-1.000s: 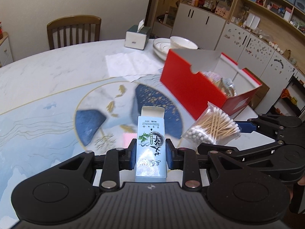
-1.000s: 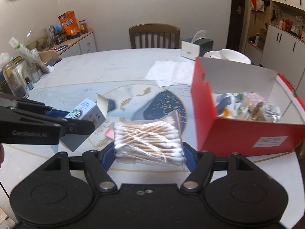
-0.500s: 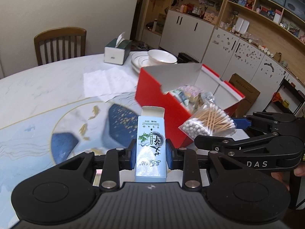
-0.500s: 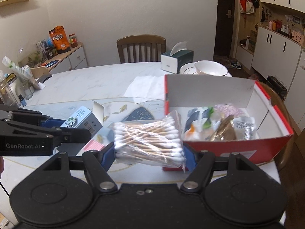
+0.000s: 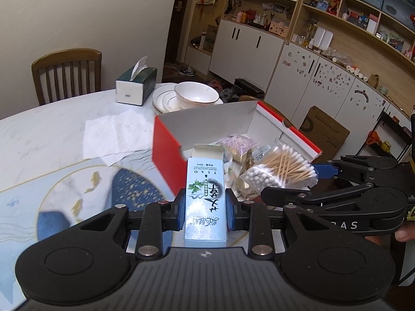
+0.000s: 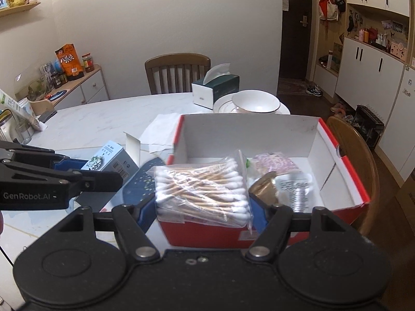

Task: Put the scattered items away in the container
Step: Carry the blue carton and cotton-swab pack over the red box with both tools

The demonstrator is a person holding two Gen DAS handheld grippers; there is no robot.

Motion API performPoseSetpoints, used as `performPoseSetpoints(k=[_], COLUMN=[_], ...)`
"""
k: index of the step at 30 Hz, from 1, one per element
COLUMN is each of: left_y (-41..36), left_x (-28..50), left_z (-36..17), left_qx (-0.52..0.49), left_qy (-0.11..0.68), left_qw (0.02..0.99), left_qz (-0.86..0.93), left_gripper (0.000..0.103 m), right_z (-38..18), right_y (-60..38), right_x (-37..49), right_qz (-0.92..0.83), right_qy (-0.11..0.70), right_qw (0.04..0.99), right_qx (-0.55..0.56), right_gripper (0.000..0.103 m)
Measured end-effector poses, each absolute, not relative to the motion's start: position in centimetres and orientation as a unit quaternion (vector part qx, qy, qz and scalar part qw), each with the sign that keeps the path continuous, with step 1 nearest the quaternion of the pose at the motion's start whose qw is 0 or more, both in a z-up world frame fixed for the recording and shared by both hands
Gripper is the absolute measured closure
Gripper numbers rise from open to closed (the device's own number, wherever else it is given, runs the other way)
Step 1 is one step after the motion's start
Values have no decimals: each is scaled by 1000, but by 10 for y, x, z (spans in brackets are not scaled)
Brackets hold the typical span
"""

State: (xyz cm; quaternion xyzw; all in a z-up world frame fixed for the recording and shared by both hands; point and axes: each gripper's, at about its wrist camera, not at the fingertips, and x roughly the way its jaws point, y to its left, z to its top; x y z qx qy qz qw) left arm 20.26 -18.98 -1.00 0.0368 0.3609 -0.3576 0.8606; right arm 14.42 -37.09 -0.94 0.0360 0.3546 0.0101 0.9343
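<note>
Two grippers I am steering hang at the red box (image 6: 259, 233): my left gripper (image 5: 205, 208) clamps a pale blue carton (image 5: 205, 194) short of its near wall; my right gripper (image 6: 203, 207) pinches a bag of cotton swabs (image 6: 202, 189) over its near end.

Red box (image 6: 262, 233) far half apparently clear, near half cluttered.

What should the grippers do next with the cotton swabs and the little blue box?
Probably carry both a little further over the red box and then open. The cotton swab bag hangs above its near wall, and the blue carton is only at its corner.
</note>
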Motion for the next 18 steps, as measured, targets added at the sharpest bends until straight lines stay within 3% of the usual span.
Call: performPoseSetpoints(k=[18], left_y=[-278], left_x=[220], left_z=[-14], left_qx=[60], left_qy=[365], left_qw=[859], left_qz=[-353], left_gripper=[74], right_z=[-14], right_y=[-454], right_x=[166], right_qz=[7], right_qy=[352], right_qw=[935], right_qx=[36], right_gripper=[32])
